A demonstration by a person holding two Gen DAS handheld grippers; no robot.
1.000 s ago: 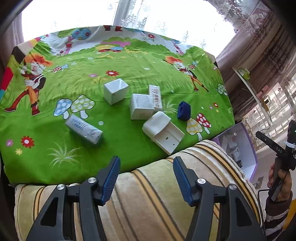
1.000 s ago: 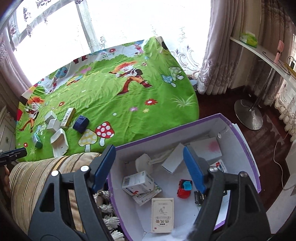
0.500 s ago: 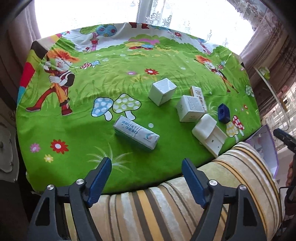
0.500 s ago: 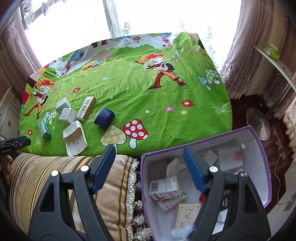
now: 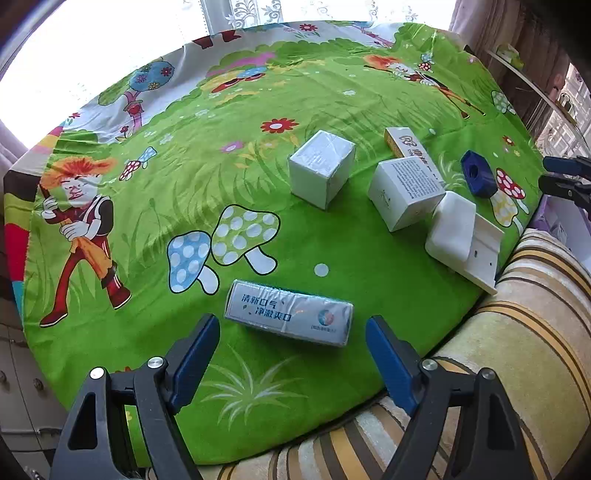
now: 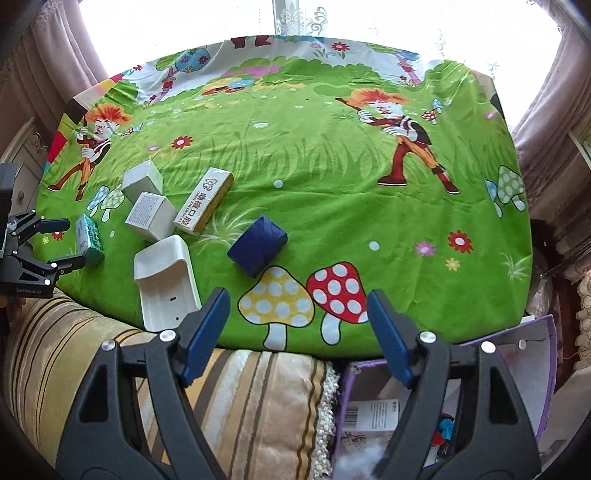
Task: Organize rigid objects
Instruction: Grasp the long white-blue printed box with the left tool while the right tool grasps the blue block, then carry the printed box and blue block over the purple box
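"清新口气 净澈爽口" on the long silver box (image 5: pixel 290 317); "Gen Robot. AI" on the left gripper (image 6: pixel 66 242) body

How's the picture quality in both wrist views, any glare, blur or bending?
Left wrist view: the window behind is blown out white, the tablecloth edge bows from fisheye distortion, and print on the toothpaste box reads sharply. Right wrist view: the same blown-out window and curved edges, dark vignetted corners, the blue block crisp.
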